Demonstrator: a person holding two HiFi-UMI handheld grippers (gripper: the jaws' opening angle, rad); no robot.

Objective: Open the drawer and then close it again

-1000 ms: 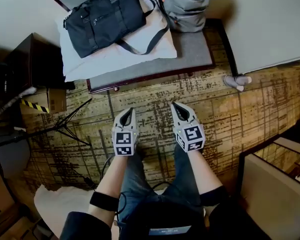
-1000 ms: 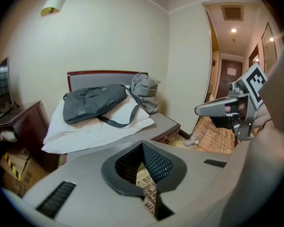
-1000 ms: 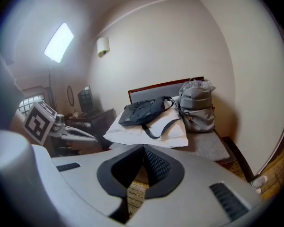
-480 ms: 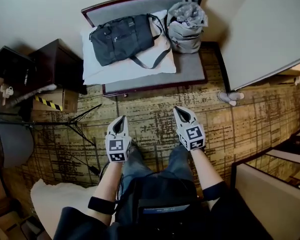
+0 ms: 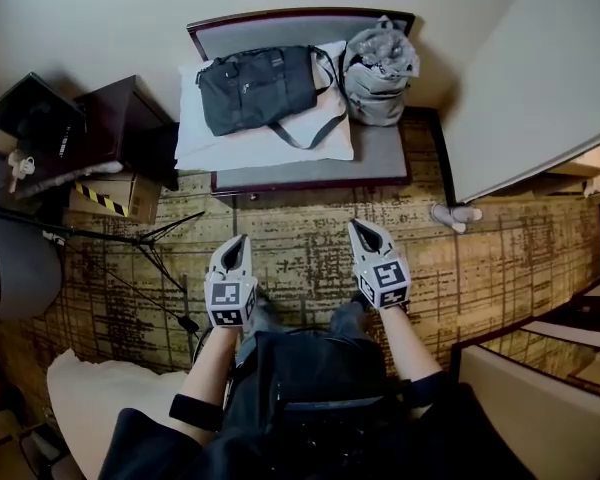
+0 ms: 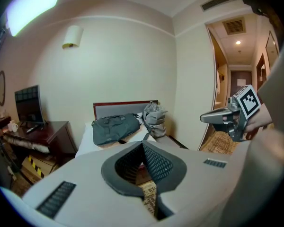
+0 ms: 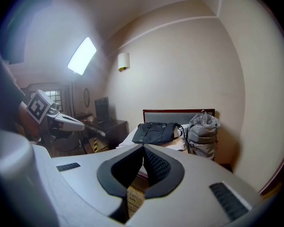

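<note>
No drawer front shows plainly; a dark wooden cabinet (image 5: 120,128) stands at the left wall, also seen in the left gripper view (image 6: 47,131). My left gripper (image 5: 242,238) and right gripper (image 5: 355,225) hang side by side over the patterned carpet (image 5: 300,258), both pointing toward the bench. Each is shut with nothing between its jaws, as its own view shows (image 6: 143,145) (image 7: 143,148). Each gripper view also catches the other gripper beside it: the right gripper (image 6: 202,119), the left gripper (image 7: 83,126).
A padded bench (image 5: 380,158) ahead carries a dark duffel bag (image 5: 260,83), a grey backpack (image 5: 378,63) and a white pillow (image 5: 265,143). Tripod legs (image 5: 130,243) and a taped cardboard box (image 5: 105,196) lie left. A white wall panel (image 5: 540,78) stands right.
Both grippers and the head view have risen away from the carpet, so the bench and cabinet look farther and more of the room shows. Both grippers stay shut.
</note>
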